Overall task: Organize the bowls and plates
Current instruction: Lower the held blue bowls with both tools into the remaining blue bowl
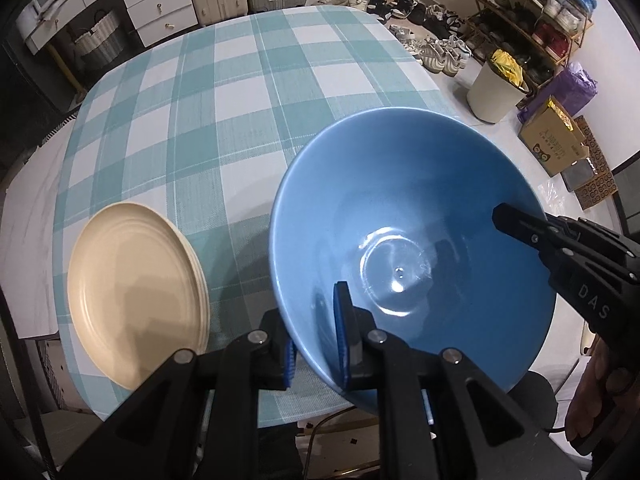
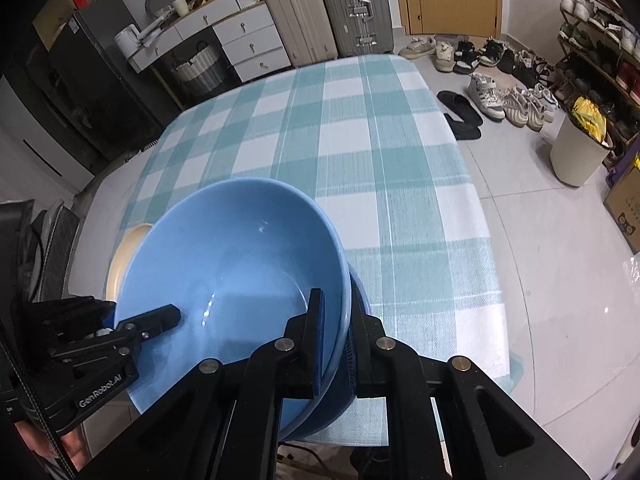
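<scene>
A large blue bowl hangs tilted over the near right part of the checked table. My left gripper is shut on its near rim, one pad inside and one outside. My right gripper clamps the opposite rim, with only its inner finger showing. In the right wrist view the right gripper is shut on the blue bowl, and the left gripper grips the far side. A stack of beige plates lies on the table left of the bowl. The bowl mostly hides the beige plates here.
The teal-and-white cloth covers the table beyond the bowl. On the floor to the right stand a white bin, a cardboard box, shoes and a shoe rack. Drawers and suitcases line the far wall.
</scene>
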A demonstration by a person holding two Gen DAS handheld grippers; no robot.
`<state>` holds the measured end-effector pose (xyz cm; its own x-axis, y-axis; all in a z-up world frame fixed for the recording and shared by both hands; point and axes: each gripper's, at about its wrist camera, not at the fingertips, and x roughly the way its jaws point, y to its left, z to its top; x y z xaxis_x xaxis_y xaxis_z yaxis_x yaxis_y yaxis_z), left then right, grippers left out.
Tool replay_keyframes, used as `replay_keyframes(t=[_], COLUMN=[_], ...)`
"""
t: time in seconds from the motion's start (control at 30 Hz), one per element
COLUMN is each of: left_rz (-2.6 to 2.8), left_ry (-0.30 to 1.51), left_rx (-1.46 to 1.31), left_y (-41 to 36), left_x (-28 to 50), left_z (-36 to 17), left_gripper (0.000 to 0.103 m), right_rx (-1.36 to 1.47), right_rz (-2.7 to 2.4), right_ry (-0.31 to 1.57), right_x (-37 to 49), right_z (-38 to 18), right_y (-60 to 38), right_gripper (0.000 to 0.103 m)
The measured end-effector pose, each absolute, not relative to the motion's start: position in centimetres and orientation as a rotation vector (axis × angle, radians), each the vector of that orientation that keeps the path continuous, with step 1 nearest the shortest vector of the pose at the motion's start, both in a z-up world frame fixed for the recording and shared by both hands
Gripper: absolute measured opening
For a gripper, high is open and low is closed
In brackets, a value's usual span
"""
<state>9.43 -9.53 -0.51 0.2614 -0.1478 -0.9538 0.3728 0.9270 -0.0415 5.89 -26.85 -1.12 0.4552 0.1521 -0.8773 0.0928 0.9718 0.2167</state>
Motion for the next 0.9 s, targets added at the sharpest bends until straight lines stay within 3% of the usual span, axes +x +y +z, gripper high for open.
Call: replay_keyframes(t=[0.53,0.9], left_rz=[-0.308,-0.297], left_ry=[1.165,1.147], left_rx=[0.352,0.375], left_y=[-10.2,-10.5], left_x=[8.2,7.6], left_z=[-2.6,-4.7], left_gripper=[0.015,0.021], right_rx=[0.185,0.177], right_rz=[0.043,0.052], right_ry=[1.110,1.087], right_x=[5.3,4.9], right_z=[-3.9,-3.9], right_y=[-26.3,-26.3], right_gripper=[0.010,0.010])
